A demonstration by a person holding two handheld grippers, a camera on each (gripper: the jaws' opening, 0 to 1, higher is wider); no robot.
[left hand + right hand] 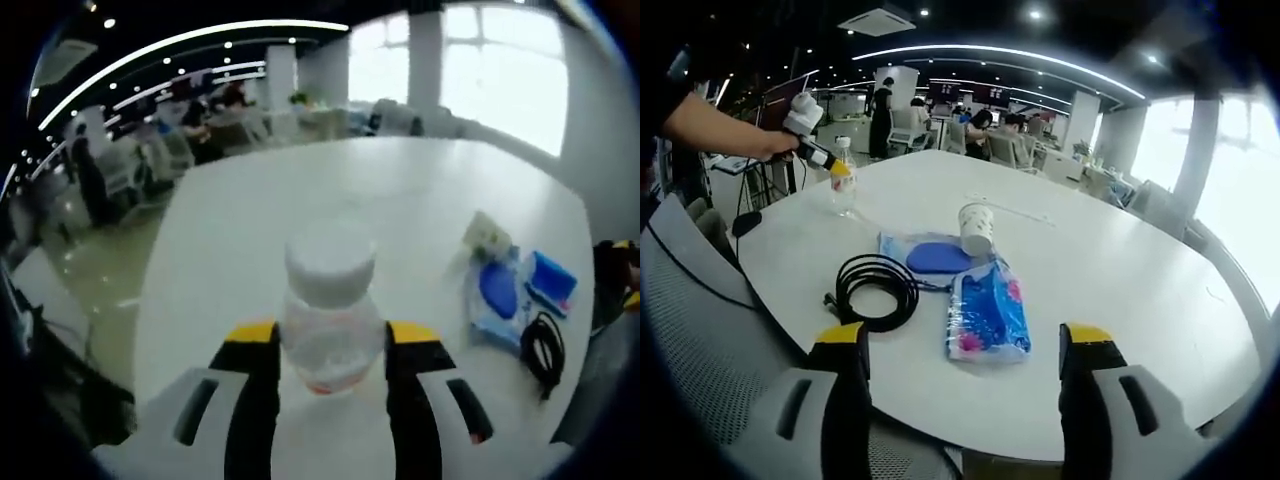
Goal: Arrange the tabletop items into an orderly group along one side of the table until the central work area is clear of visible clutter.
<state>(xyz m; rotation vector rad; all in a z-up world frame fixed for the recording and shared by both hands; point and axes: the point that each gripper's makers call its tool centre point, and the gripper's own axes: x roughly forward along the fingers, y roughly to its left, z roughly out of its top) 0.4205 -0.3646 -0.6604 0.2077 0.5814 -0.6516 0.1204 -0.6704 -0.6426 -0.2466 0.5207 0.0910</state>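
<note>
In the left gripper view, the left gripper [330, 350] was clamped on a clear bottle [329, 310] with a white cap, standing over the white table [300, 200]. The right gripper view showed the right gripper [965, 350] spread wide, holding nothing; beyond it lay a blue packet [987, 312], a coiled black cable [875, 287], a blue pad [938, 257] and a tipped paper cup [976, 229].

Black gripper [965, 350] jaws, yellow tips.
</note>
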